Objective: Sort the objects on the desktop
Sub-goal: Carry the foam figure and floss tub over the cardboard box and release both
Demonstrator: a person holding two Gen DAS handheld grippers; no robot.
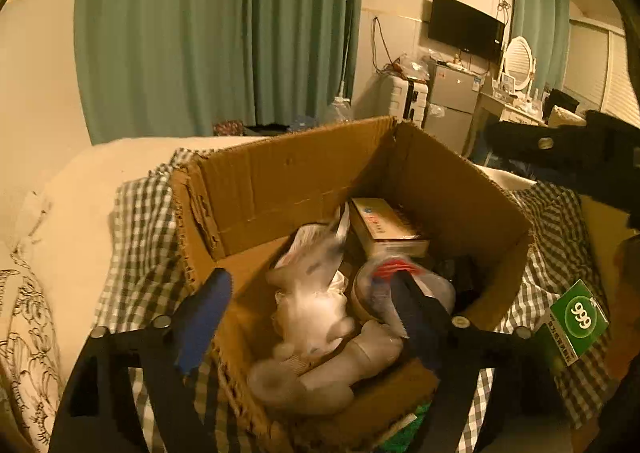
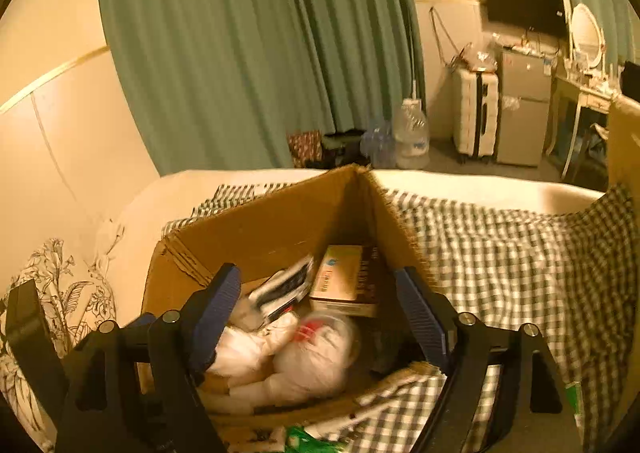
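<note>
Both the left gripper and right gripper hover wide open and empty over the box; next, lower squarely onto one item.

Past my bed's checked blanket I see green curtains, a white suitcase beside a small grey fridge, a wall-mounted television, and a large water bottle on the floor.
</note>
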